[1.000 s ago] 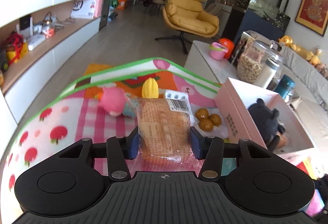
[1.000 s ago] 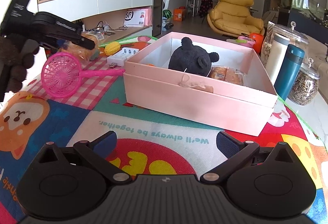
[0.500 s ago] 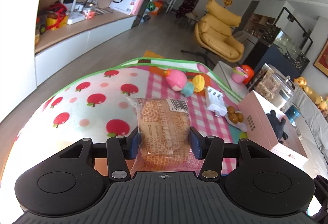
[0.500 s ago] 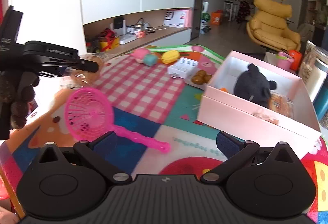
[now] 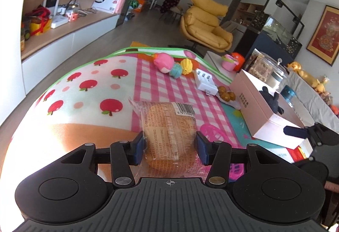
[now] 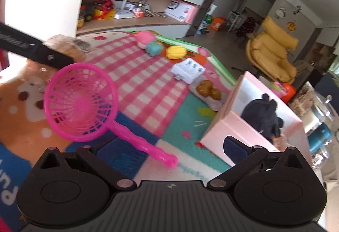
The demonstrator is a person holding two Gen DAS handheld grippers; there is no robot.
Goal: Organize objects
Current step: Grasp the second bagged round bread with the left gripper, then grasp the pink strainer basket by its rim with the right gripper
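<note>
My left gripper [image 5: 170, 145] is shut on a wrapped bread bun [image 5: 169, 132] and holds it above the play mat [image 5: 84, 92]. My right gripper [image 6: 169, 151] is open and empty, low over the mat, with the handle of a pink toy strainer [image 6: 84, 104] just ahead of it. The open pink box [image 6: 235, 109] stands to the right with a black plush toy [image 6: 262, 115] inside. In the right wrist view the left gripper [image 6: 42, 53] and the bun [image 6: 65, 45] show at far left.
On the mat lie a pink and teal plush [image 5: 167, 63], a yellow toy [image 5: 186, 63], a white charger [image 5: 205, 81] and brown balls on plastic [image 5: 225, 93]. Glass jars [image 5: 264, 67] and a blue bottle [image 5: 288, 93] stand behind the box. Shelves are at left.
My left gripper has drawn back from the box toward the mat's near left with the bun. My right gripper has swung left and down toward the strainer's handle.
</note>
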